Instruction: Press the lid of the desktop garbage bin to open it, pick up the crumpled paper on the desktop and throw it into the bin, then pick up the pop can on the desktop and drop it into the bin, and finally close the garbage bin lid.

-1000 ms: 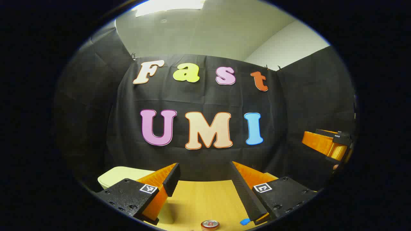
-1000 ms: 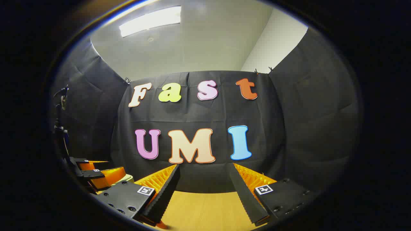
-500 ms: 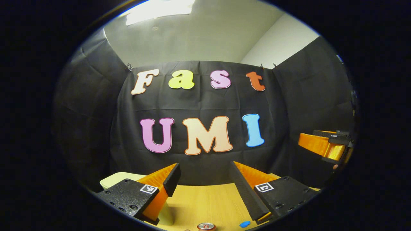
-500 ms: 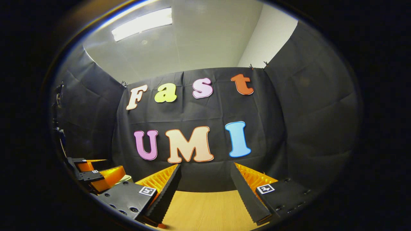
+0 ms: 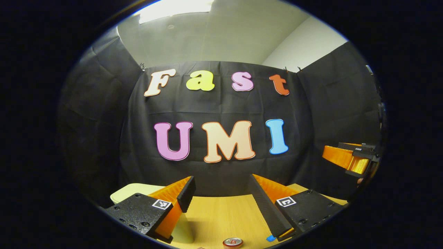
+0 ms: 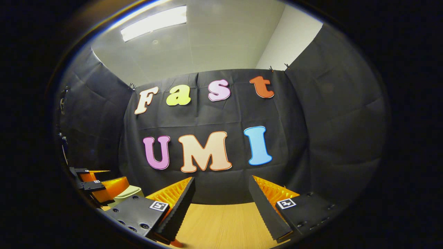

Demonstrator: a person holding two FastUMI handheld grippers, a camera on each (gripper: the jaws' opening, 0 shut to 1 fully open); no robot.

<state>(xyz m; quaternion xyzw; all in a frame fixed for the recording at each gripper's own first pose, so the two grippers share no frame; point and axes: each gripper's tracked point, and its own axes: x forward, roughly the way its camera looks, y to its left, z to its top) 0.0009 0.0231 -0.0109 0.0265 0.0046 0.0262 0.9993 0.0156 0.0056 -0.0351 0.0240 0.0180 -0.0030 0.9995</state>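
In the left gripper view, the left claw [image 5: 221, 193] is held above a wooden surface [image 5: 221, 214], its two fingers spread wide apart with nothing between them; a pale green bin [image 5: 138, 190] stands on the surface at lower left, partly behind the left finger, lid down; the silver top of a pop can [image 5: 232, 242] shows at the bottom edge, below the open fingers; the right claw [image 5: 349, 157] hovers at far right, well apart. In the right gripper view, the right claw [image 6: 221, 197] is also wide open and empty above the surface [image 6: 221, 224]; the bin [image 6: 129, 193] sits at lower left beside the left claw [image 6: 95, 181]; the crumpled paper cannot be made out.
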